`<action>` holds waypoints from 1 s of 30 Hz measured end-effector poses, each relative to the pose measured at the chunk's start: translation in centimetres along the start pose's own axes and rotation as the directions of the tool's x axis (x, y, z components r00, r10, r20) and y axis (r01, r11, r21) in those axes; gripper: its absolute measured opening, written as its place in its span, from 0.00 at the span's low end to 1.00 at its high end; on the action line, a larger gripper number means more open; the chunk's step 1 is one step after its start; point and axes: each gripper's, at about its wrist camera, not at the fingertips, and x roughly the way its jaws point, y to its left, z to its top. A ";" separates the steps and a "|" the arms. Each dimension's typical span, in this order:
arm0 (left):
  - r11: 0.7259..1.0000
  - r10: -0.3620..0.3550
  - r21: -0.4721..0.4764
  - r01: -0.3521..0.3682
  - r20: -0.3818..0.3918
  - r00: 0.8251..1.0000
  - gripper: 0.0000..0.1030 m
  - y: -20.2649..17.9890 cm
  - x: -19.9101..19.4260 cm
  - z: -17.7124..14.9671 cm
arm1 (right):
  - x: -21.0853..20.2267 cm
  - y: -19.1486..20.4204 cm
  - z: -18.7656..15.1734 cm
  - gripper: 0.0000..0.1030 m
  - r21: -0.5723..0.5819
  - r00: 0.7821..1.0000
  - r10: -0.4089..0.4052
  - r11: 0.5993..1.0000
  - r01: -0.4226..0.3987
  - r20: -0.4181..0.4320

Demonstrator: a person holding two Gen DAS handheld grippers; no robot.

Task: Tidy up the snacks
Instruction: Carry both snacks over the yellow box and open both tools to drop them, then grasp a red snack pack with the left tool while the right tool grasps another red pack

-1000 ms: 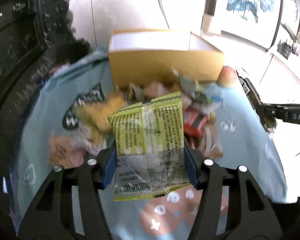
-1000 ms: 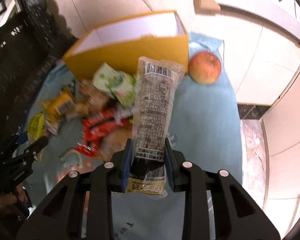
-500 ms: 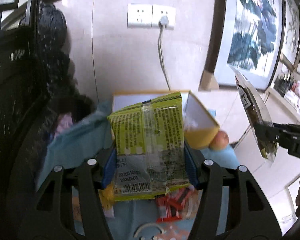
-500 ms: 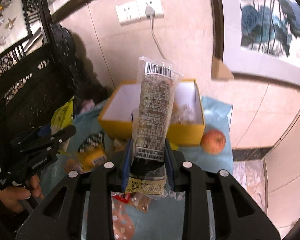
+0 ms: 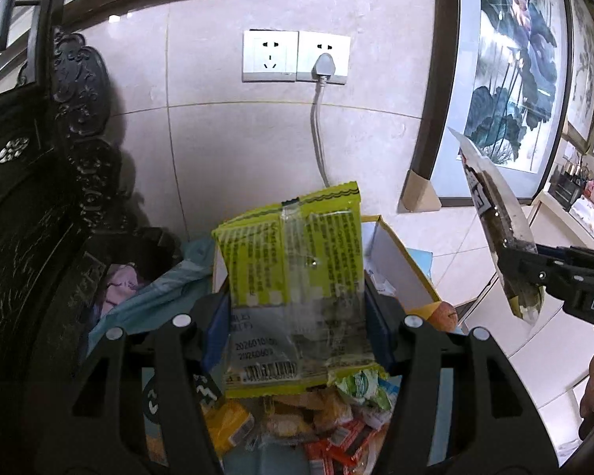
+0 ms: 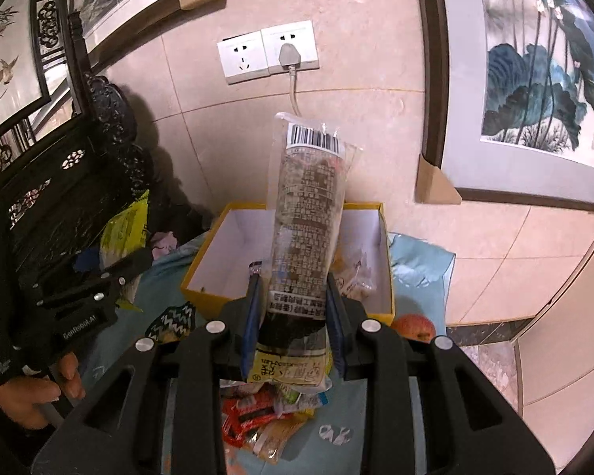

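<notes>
My left gripper (image 5: 297,308) is shut on a yellow-green snack packet (image 5: 293,273), held up in the air in front of the wall. My right gripper (image 6: 295,304) is shut on a long clear packet of dark snack (image 6: 307,213) that stands upright between the pads. Below both lies a yellow box (image 6: 217,289) with a white inside, open on top, holding a few wrapped snacks (image 6: 354,277) at its right end. A heap of loose snacks (image 5: 309,423) lies on the light blue cloth (image 6: 419,265) under the grippers. Each gripper shows in the other's view, the right gripper (image 5: 522,273) and the left gripper (image 6: 111,269).
A red apple (image 6: 415,326) rests on the cloth right of the box. A dark carved wooden chair (image 5: 39,206) stands at the left. The tiled wall behind carries sockets with a plugged cable (image 5: 320,67) and framed paintings (image 6: 542,59). A person's hand (image 6: 31,388) grips the left handle.
Both grippers have risen with their packets held fast. The views have tilted up from the cloth and snack heap to the wall, sockets and paintings; the box now sits lower in view.
</notes>
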 end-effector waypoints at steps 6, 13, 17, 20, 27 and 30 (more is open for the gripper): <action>1.000 0.007 0.028 -0.007 -0.004 1.000 0.58 -0.6 3.0 2.2 | 2.8 -0.2 2.9 0.29 -0.028 1.000 -0.019 0.999 0.019 0.003; 0.999 0.049 -0.013 -0.050 -0.092 0.995 0.92 1.0 10.0 4.9 | 8.9 -1.3 6.2 0.58 -0.071 0.994 -0.101 0.993 0.098 -0.047; 0.993 0.060 -0.089 -0.072 -0.127 0.990 0.92 4.3 9.8 2.8 | 9.0 -1.8 3.6 0.59 -0.051 0.994 -0.076 0.996 0.072 -0.081; 0.990 0.098 -0.091 -0.112 -0.145 0.985 0.91 6.0 8.6 0.1 | 9.3 -1.7 0.4 0.59 -0.041 0.988 -0.065 0.997 0.060 -0.142; 0.996 0.074 -0.026 -0.083 -0.260 0.963 0.92 5.1 5.9 -10.8 | 9.5 -0.8 -11.7 0.59 0.058 0.943 -0.003 0.998 0.024 -0.333; 0.997 0.055 0.063 -0.038 -0.301 0.952 0.92 2.9 5.5 -15.4 | 10.1 -0.2 -15.9 0.59 0.062 0.915 0.006 0.998 0.021 -0.404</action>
